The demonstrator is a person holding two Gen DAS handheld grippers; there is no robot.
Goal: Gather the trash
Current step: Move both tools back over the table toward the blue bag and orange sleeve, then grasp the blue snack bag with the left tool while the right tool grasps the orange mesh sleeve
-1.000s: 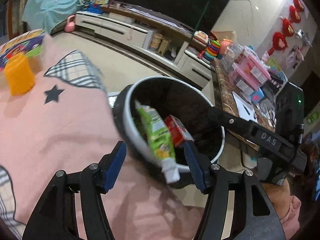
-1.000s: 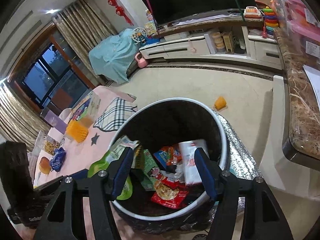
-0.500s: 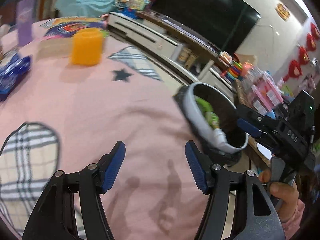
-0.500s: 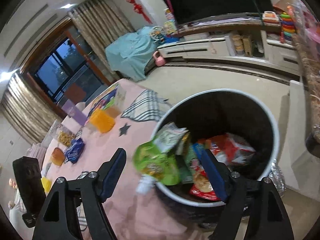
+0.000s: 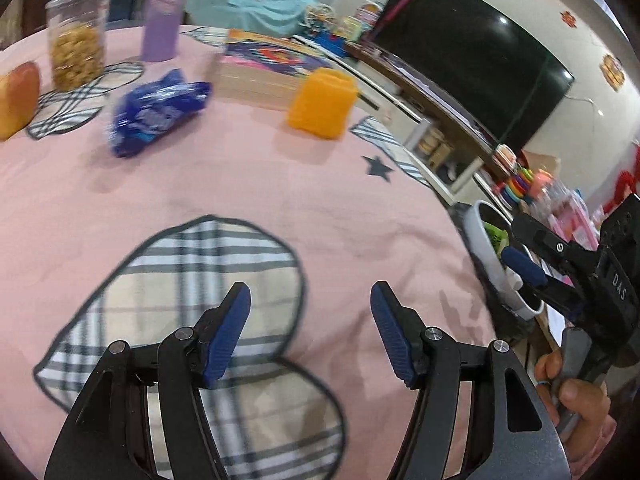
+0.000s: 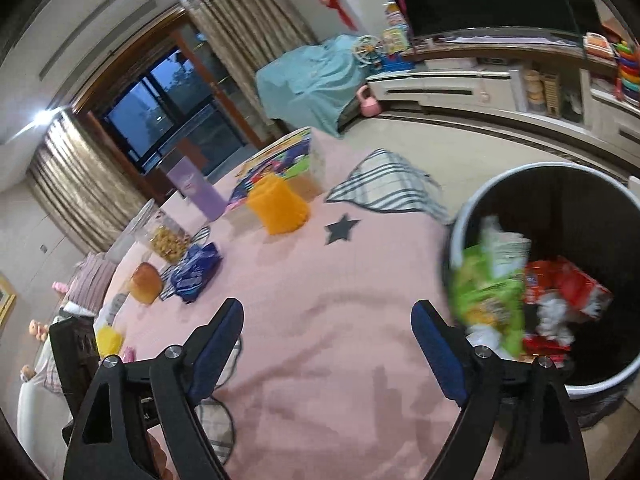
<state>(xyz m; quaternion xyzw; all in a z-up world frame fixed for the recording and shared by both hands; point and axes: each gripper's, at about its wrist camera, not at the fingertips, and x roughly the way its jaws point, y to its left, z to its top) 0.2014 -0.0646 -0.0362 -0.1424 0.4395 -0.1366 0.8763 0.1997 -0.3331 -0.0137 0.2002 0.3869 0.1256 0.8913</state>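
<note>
The green snack pouch [image 6: 486,296] is already in the black trash bin [image 6: 472,216] at the right edge of the table, lying against the near rim over red wrappers [image 6: 568,288]. The right gripper [image 6: 328,338] has just been opening its jaws; they stand wide over the pink tablecloth [image 6: 320,280] with nothing between them. The left gripper [image 5: 310,326] is also spread and empty, above a plaid patch.

The pouch sits high by the rim, so I'd guess a knock from the right gripper could tip it back out.

The blue crinkly packet [image 5: 156,112] at the far left looks like the next piece of trash. It sits near the jar of snacks [image 5: 78,36] and the orange cup [image 5: 322,102], so a hasty reach might bump one, and a shallow pinch may slip off the foil.

The only readable writing is "DAS" on the right gripper's body in the left view. Package print is too blurred.
</note>
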